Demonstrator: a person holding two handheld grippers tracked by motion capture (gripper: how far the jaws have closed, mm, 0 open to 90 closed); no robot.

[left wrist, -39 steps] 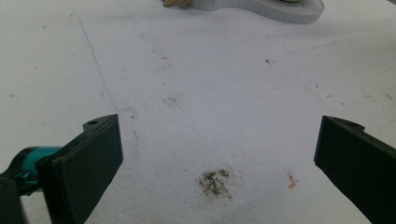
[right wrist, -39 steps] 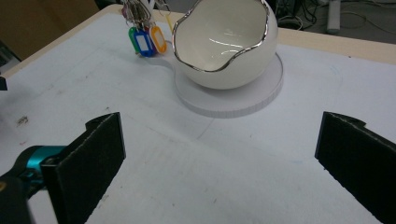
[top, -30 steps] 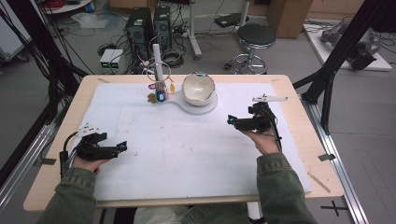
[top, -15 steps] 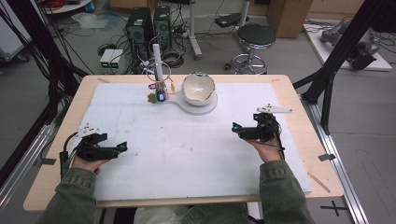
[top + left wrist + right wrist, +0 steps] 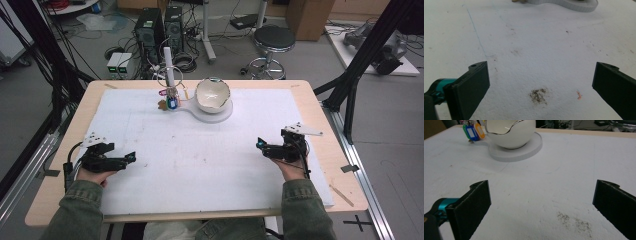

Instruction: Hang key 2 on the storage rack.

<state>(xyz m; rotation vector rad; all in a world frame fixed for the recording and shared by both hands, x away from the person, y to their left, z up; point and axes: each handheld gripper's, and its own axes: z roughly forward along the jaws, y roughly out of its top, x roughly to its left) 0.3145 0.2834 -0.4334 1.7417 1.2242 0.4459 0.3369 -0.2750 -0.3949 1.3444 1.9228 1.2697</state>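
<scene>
Eggshell bowl [image 5: 212, 94]: white, with a jagged broken-shell rim; I see it upright on a round white base plate [image 5: 225, 112] at the far middle of the surface [image 5: 320, 200]; in the right gripper view the bowl [image 5: 510, 132] looks empty as far as I can see into it; it is the nearest thing ahead of my tongs, so I take it as the thing in hand.

Key tags [image 5: 171, 101]: a small bunch of coloured plastic tags, blue and orange among them, hanging at a white post [image 5: 169, 67] just beside the bowl on its left; in the right gripper view the tags [image 5: 473, 131] sit close to the bowl's wall.

Right tongs [image 5: 260, 144]: jaws wide apart, nothing between them; they point toward the bowl but are well apart from it; my hand rests low at the near right of the white sheet [image 5: 150, 130].

Left tongs [image 5: 131, 156]: jaws also wide apart and empty, low over the sheet at the near left, well away from bowl and tags.

Progress: I judge nothing done yet; bowl and tags look untouched, both tongs are at rest; the whole approach, grasp and move is left.

Sheet marks: a dark grey smudge [image 5: 537, 95] and a small pink fleck [image 5: 579, 95] between the left jaws; faint pencil lines; another smudge [image 5: 574, 221] before the right jaws.

Writing: none I can read; the key tags' windows are too small to make out; no brand shows on bowl, plate or tongs.
</scene>
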